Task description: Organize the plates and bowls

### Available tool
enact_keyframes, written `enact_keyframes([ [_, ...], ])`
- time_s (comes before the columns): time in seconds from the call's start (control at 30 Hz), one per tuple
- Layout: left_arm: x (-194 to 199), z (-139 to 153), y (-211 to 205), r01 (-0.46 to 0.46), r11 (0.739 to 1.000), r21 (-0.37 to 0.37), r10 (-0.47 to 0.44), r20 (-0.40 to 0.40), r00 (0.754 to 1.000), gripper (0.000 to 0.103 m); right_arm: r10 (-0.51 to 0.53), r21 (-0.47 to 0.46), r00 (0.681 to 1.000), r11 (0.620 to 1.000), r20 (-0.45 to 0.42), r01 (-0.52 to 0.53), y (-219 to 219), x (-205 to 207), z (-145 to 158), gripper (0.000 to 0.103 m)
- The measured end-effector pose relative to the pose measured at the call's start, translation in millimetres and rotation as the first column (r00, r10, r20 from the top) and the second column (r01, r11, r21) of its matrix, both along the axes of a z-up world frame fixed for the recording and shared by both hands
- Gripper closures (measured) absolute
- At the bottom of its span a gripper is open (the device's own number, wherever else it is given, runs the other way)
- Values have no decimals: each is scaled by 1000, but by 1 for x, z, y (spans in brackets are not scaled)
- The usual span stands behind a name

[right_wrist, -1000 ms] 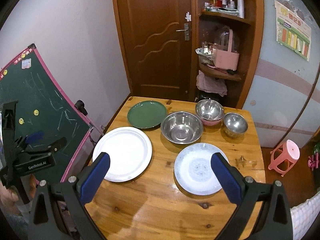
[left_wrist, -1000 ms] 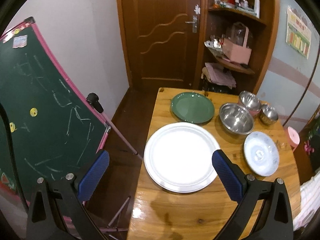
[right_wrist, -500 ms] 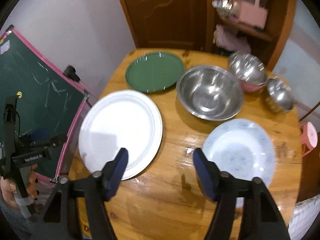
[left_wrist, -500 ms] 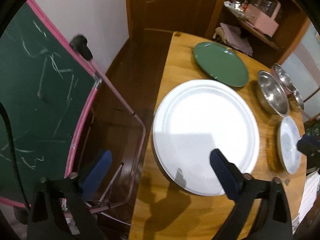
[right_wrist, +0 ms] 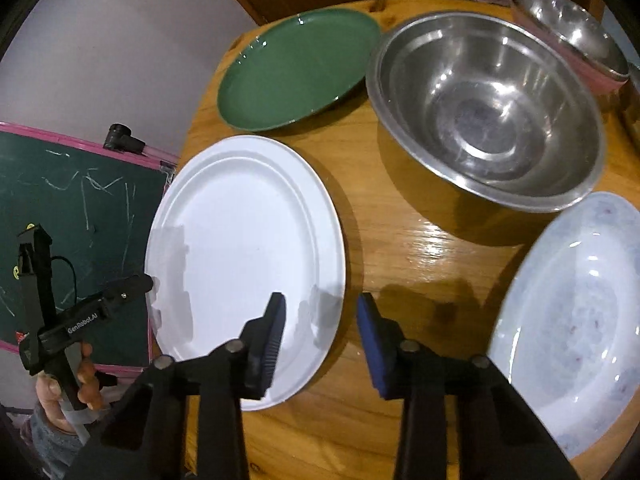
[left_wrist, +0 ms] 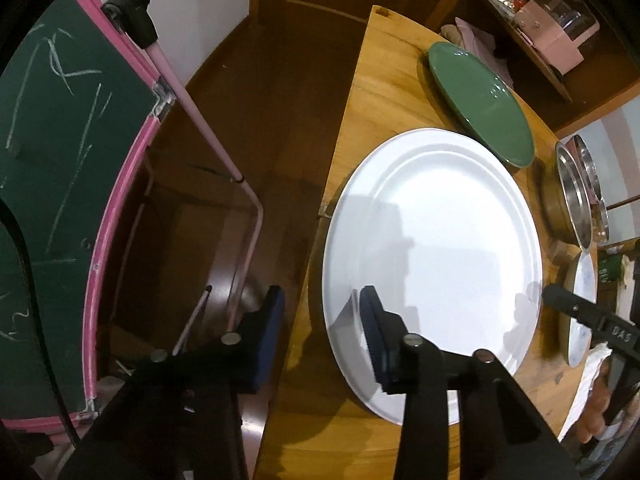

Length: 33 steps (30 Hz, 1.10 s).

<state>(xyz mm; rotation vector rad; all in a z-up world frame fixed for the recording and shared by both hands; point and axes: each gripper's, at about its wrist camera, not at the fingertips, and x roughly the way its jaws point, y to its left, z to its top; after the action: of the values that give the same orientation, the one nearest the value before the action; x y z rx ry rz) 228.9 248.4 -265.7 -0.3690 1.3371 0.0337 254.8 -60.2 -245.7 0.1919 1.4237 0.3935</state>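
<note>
A large white plate (left_wrist: 432, 248) (right_wrist: 240, 232) lies at the left edge of the wooden table (right_wrist: 400, 248). My left gripper (left_wrist: 322, 320) points steeply down at the plate's left rim. Its jaws are closing: one finger hangs off the table edge, the other is over the plate, and the rim sits between them, not pinched. My right gripper (right_wrist: 320, 328) straddles the opposite rim the same way, jaws closing, pads apart from the plate. Farther back lie a green plate (right_wrist: 296, 68) (left_wrist: 480, 100) and a large steel bowl (right_wrist: 484, 112). A pale blue plate (right_wrist: 580, 320) lies at the right.
A smaller steel bowl nested in a pink one (right_wrist: 568, 32) stands at the back right. A green chalkboard with a pink frame (left_wrist: 60, 160) stands close to the table's left side, above dark wooden floor. A shelf unit (left_wrist: 540, 40) is behind the table.
Both grippers have dropped and tilted down toward the white plate, and their jaws have narrowed from wide open. They now sit at opposite rims of the plate.
</note>
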Motion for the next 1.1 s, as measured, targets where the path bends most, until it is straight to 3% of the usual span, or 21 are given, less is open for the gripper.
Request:
enact_keyframes([
  [0.2,6,0,-5,33,999,-12,-33,-3,999,88,-10,10,1000,1000,-25,10,1,1,-11,80],
  [0.3,10,1,-5,42,999,-13,-42,-10,999,88,-14,12,999,1000,-34,15,4,3,-14,85],
  [0.6,20,0,3,24,998,-53,-26,-32,999,88,-31,37,998,999,-53,33,-3,4,-16,85],
  [0.9,30,-2,10,-2,999,-42,1,-32,999,72,-25,44,998,999,-58,27,-1,7,-17,85],
  [1.03,34,-2,10,4,999,-49,-5,-27,1000,72,-26,47,998,998,-61,29,-2,7,-18,85],
  [1.1,36,-4,6,23,998,-57,-25,-32,999,77,-27,48,998,998,-61,30,-2,7,-18,85],
])
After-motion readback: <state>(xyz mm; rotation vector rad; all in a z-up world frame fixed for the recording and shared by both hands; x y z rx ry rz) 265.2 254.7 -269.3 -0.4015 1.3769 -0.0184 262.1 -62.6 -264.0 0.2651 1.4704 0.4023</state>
